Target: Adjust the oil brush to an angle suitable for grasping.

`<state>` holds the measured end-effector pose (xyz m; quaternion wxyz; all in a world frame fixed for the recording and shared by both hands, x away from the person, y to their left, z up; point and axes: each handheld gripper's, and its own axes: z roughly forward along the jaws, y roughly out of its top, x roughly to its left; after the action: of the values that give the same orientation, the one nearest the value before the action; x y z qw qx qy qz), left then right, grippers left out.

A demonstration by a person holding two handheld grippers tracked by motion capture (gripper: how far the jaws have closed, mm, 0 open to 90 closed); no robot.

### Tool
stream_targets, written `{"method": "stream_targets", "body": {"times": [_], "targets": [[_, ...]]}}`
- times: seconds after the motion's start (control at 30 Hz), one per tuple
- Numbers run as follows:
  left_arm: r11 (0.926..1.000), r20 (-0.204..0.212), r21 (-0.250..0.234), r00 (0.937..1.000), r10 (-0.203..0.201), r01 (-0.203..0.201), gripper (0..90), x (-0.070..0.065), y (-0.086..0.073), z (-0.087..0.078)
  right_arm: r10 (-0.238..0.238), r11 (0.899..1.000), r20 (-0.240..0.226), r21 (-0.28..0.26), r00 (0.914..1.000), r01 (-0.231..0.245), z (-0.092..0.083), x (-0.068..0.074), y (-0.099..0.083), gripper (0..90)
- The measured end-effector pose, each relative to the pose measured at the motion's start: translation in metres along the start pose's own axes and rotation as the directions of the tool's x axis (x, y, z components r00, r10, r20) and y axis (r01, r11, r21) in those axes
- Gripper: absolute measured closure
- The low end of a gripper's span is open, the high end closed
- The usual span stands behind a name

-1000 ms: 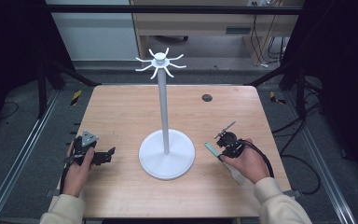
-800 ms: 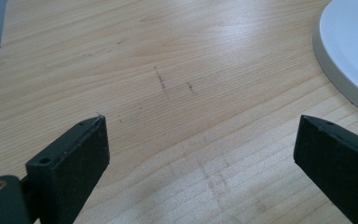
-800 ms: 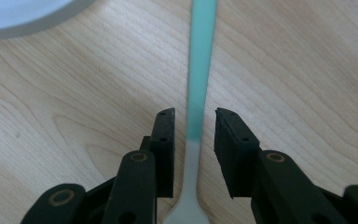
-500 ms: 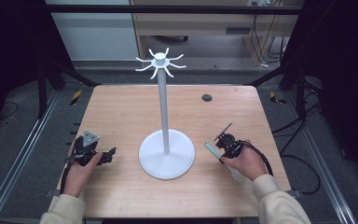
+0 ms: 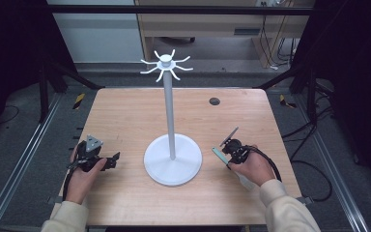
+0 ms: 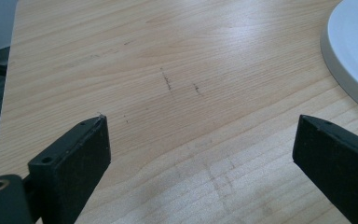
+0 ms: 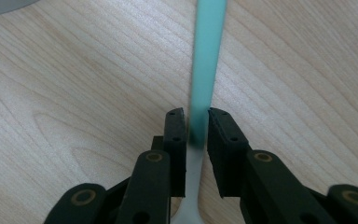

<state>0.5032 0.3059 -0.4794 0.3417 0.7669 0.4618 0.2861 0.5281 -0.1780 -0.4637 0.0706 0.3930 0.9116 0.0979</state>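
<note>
The left gripper (image 5: 107, 161) is held low at the near-left of the light wooden surface (image 5: 125, 116), its fingers (image 6: 72, 161) spread wide with nothing between them. The right gripper (image 5: 223, 151) is held at the near-right, its fingers (image 7: 175, 140) clenched on one thin teal flat-handled utensil (image 7: 207, 56), possibly a spoon; its far end is blurred. One tall white stand with a round base and hooked top (image 5: 172, 159) is seen between the two grippers. One small dark disc (image 5: 214, 101) lies near the far edge.

White stand (image 5: 172, 157) between the tongs
</note>
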Motion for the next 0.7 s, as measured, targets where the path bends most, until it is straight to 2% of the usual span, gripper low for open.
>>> {"method": "stream_targets", "body": {"times": [0.07, 0.13, 0.17, 0.23, 0.27, 0.3, 0.7], "targets": [[1.0000, 0.000, 0.000, 1.0000, 0.000, 0.000, 3.6, 0.0000, 0.0000, 0.0000, 0.038, 0.999, -0.011, 0.015, 0.9992, -0.038, -0.0001, 0.0022, 0.0008, 78.5], [1.0000, 0.000, 0.001, 1.0000, 0.001, -0.001, 3.6, 0.0000, 0.0000, -0.0001, 0.039, 0.999, -0.011, 0.016, 0.9992, -0.039, -0.0001, 0.0021, 0.0007, 78.7], [1.0000, 0.000, 0.003, 1.0000, 0.003, -0.003, 3.7, -0.0001, -0.0001, 0.0001, 0.009, 1.000, -0.002, 0.008, 1.0000, -0.009, 0.0011, -0.0005, -0.0011, 79.5], [1.0000, 0.000, 0.005, 1.0000, 0.004, -0.004, 3.7, -0.0002, -0.0001, 0.0003, 0.005, 1.000, -0.002, 0.008, 1.0000, -0.005, 0.0013, -0.0016, -0.0020, 80.2], [1.0000, 0.001, 0.007, 1.0000, 0.006, -0.006, 3.8, -0.0002, -0.0001, 0.0002, 0.035, 0.999, -0.009, 0.015, 0.9993, -0.035, 0.0008, 0.0000, -0.0015, 80.3], [0.9999, 0.002, 0.009, 1.0000, 0.008, -0.008, 3.8, -0.0002, 0.0000, 0.0001, 0.008, 1.000, -0.003, 0.010, 1.0000, -0.008, 0.0016, -0.0019, -0.0025, 80.4], [0.9999, 0.003, 0.006, 1.0000, 0.009, -0.009, 3.8, -0.0008, 0.0003, -0.0002, 0.038, 0.999, -0.037, 0.014, 0.9986, -0.038, 0.0037, -0.0071, -0.0028, 81.2]]}}
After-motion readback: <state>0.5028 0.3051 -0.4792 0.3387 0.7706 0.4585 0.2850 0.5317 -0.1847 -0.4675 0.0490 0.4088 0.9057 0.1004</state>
